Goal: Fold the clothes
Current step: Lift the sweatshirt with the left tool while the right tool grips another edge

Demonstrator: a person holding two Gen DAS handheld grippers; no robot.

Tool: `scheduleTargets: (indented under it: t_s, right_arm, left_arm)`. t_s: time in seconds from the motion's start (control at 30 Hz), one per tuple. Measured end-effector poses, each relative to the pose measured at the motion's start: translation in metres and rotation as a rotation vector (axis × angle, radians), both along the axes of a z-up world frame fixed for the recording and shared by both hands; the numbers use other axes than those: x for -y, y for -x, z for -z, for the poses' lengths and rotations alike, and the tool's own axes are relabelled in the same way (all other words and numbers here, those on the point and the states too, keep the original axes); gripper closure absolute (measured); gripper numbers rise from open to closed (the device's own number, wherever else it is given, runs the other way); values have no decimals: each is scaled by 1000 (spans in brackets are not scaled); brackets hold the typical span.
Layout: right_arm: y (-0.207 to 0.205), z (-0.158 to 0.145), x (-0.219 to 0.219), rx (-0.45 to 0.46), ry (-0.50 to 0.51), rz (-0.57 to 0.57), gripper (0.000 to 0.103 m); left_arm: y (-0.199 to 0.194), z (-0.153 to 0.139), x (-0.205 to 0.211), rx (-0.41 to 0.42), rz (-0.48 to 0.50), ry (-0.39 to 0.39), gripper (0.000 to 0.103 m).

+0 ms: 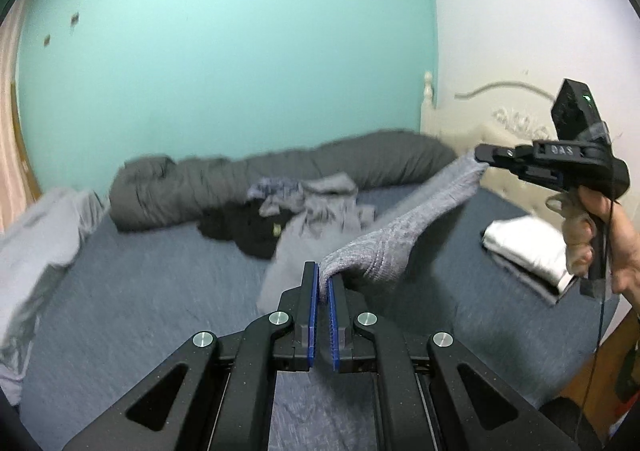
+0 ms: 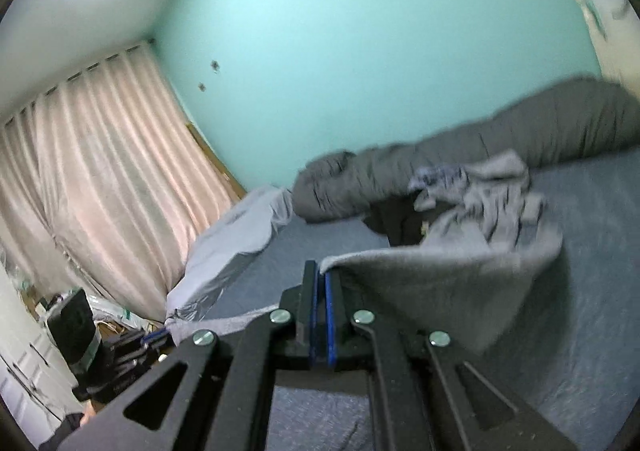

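A grey knitted garment (image 1: pixel 404 239) is stretched in the air above the blue bed (image 1: pixel 160 271). My left gripper (image 1: pixel 323 277) is shut on one edge of it. My right gripper (image 1: pixel 482 157), held by a hand (image 1: pixel 624 239), pinches the far end, up at the right. In the right wrist view the right gripper (image 2: pixel 322 275) is shut on the grey garment (image 2: pixel 440 283), which hangs off to the right. A heap of other clothes (image 1: pixel 312 203), grey and black, lies farther back on the bed.
A rolled dark grey duvet (image 1: pixel 280 175) lies along the teal wall. A folded white and grey stack (image 1: pixel 528 251) sits at the bed's right edge. A pale sheet (image 1: pixel 36 251) hangs over the left side. Curtains (image 2: pixel 100 171) and floor clutter (image 2: pixel 80 339) are to the left.
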State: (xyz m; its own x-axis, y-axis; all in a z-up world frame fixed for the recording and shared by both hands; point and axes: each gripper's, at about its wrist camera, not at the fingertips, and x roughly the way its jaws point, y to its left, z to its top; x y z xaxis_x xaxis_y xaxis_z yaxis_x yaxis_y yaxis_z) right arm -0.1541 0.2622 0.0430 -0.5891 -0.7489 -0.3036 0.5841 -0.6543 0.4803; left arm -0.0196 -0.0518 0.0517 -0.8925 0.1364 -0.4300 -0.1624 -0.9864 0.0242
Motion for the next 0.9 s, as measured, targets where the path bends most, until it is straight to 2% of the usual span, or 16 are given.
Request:
scheduleTargets:
  t_s: [0.17,0.37,0.53,0.7,0.8,0.9]
  right_arm:
    - [-39,-62,-10,-84,-1,16,100]
    - [-82,-122,-15,-178,-6,31,100]
    - [-119,-166,-25,-255,3,16,100]
    - [-140,-190,-32,-295,-26,28,101]
    - [-142,-190,-36,-295,-36,33,101]
    - [-129,-173,-36,-252,-57,38,101]
  left_arm:
    - [-24,-70,-1,-84,1,-1,98]
    - [-59,-132,-8,-177,8,18,98]
    - [-89,-176,-12,-247,31,0,98]
    - [-100,-191,-19,-261,50,0,98]
    - [-92,-182,-21,-234,55,4,98]
    - [-77,-159,-24,-180,53,7,98]
